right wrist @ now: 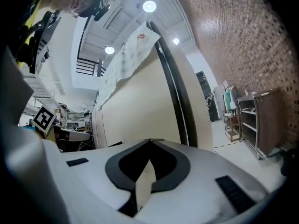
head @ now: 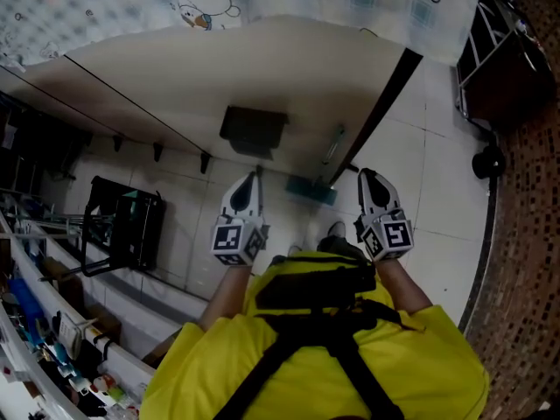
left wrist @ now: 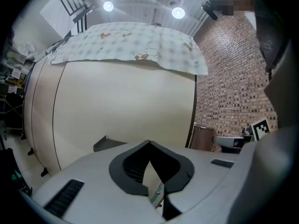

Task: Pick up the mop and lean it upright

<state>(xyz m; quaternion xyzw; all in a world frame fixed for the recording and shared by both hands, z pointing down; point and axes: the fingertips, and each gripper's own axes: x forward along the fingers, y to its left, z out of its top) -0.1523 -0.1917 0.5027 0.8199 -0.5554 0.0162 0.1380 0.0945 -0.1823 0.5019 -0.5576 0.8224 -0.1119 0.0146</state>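
White tile floor [head: 420,138] under me. I'm holding both tongs up out front, with the left gripper [head: 255,177] and right gripper [head: 366,176] each pressed together on nothing. Just past them, between the two and slightly nearer the right, the mop [head: 312,189] is standing with its teal head down and its handle leaning up the cream panel [head: 289,68]. I'm guessing it's done. The dark box [head: 253,130] is sitting further up; I can't see inside.
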